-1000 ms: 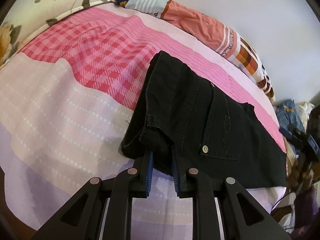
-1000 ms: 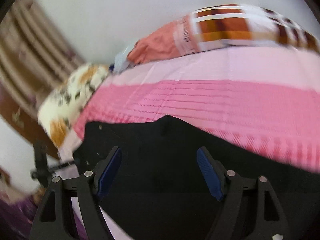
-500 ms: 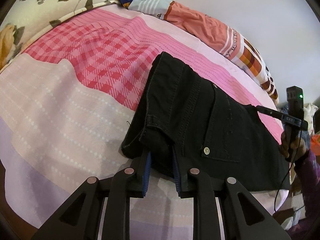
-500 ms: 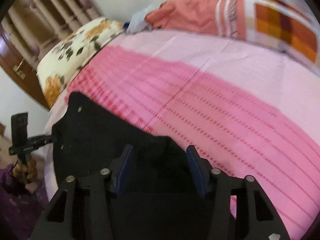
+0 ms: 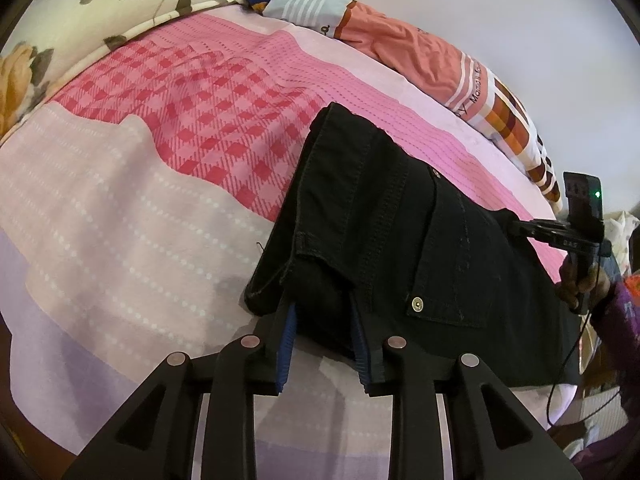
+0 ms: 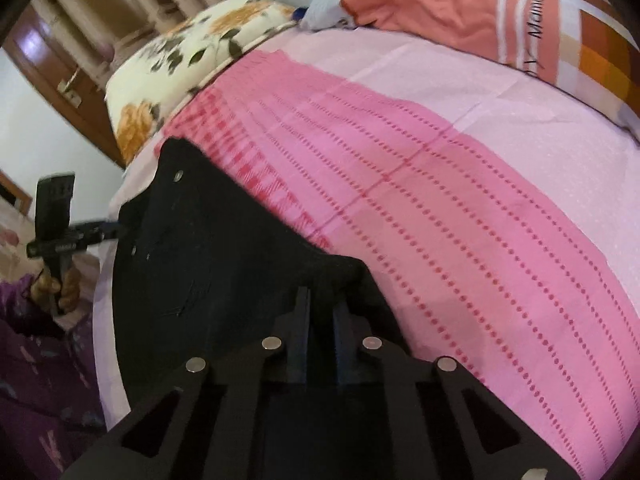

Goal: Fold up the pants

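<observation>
Black pants (image 5: 400,232) lie folded on the pink bed sheet (image 5: 160,184), back pocket and rivet facing up. My left gripper (image 5: 322,316) is shut on the thick waistband corner nearest me, its blue pads pressed into the cloth. In the right wrist view the pants (image 6: 208,248) stretch away to the left. My right gripper (image 6: 322,304) is shut on a raised corner of the black cloth. The right gripper also shows at the far right of the left wrist view (image 5: 536,228).
A floral pillow (image 5: 100,12) lies at the head of the bed. An orange and checked blanket (image 5: 440,64) lies along the wall side. The other hand and device (image 6: 56,216) show at the left beside a wooden door (image 6: 52,60).
My right gripper went from wide open over the pants to shut on the cloth corner, and swung to look along the bed. My left gripper kept its hold and barely moved.
</observation>
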